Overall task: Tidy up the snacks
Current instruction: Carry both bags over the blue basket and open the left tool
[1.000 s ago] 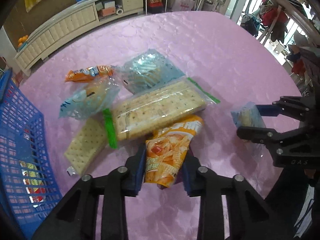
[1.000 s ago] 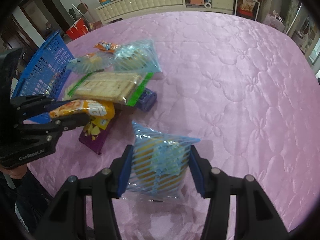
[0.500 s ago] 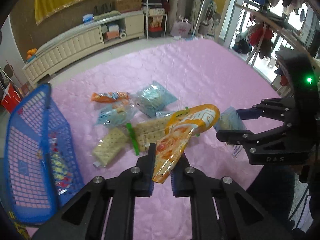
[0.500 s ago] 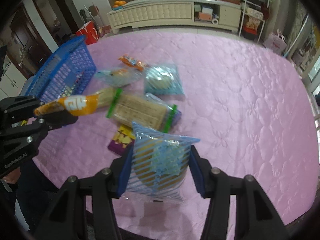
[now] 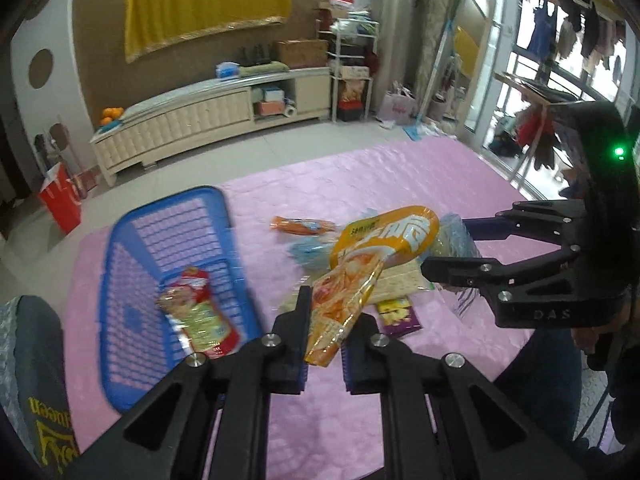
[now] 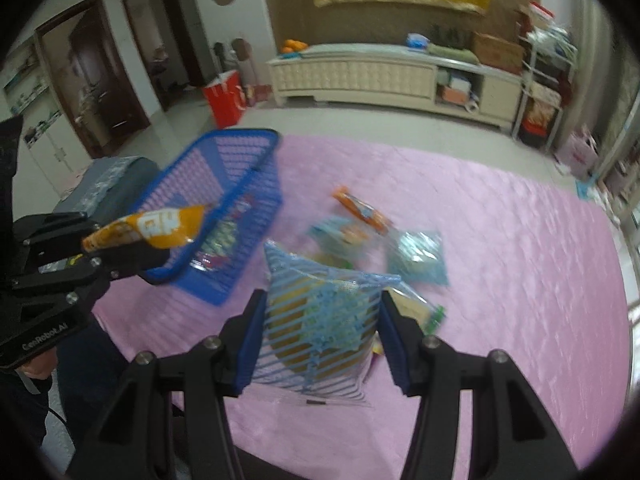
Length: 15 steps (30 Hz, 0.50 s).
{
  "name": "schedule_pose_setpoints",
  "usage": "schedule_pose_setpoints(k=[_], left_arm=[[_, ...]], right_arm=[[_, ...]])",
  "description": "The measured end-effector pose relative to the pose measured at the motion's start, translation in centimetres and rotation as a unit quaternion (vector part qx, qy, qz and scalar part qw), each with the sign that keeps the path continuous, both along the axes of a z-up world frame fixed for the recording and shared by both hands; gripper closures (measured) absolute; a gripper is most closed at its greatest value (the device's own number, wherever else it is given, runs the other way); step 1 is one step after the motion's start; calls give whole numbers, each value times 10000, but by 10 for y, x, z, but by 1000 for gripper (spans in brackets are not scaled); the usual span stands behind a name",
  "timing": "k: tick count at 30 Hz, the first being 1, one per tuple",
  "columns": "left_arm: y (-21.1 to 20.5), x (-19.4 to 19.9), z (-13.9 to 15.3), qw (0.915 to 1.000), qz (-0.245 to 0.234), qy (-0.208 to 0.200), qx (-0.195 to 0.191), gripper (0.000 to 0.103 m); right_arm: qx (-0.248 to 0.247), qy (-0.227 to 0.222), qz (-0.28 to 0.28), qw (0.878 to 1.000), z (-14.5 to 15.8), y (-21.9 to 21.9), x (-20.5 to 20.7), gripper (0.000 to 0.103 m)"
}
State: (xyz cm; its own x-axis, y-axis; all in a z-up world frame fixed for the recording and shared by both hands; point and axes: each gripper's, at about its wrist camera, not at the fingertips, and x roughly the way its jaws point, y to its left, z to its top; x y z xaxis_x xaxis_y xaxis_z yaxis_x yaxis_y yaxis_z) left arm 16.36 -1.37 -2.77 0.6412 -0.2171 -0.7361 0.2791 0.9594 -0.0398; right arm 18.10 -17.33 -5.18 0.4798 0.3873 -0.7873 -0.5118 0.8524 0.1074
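Note:
My left gripper is shut on an orange snack bag, held up above the pink table; the same orange bag shows at the left of the right wrist view. My right gripper is shut on a blue-striped clear snack bag, also lifted. The blue basket stands at the table's left with a red and green snack packet lying in it. Several snack packs stay in a pile on the table.
The pink quilted tablecloth stretches out to the right of the pile. A purple packet lies near the table's front. A grey chair back stands behind the basket. A cream cabinet lines the far wall.
Both grippers rose from the table with their bags. The left gripper closed on the orange bag and lifted it off the pile. The basket came fully into view.

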Motion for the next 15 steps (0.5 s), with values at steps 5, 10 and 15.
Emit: schedule_pose_setpoints(k=[5,10,15], left_arm=[[42,-8,10,9996,287,-52,-37,92],[78,-15,14,9984,561,-66,-29,92],[111,-13,9,9968,798,3,-52,92]], right_arm=[[80,-130,360,9992,12,44,-5,45],[126,-106,626,9979,15,83,-2,45],[97,-69,872,9961,11,117,2,45]])
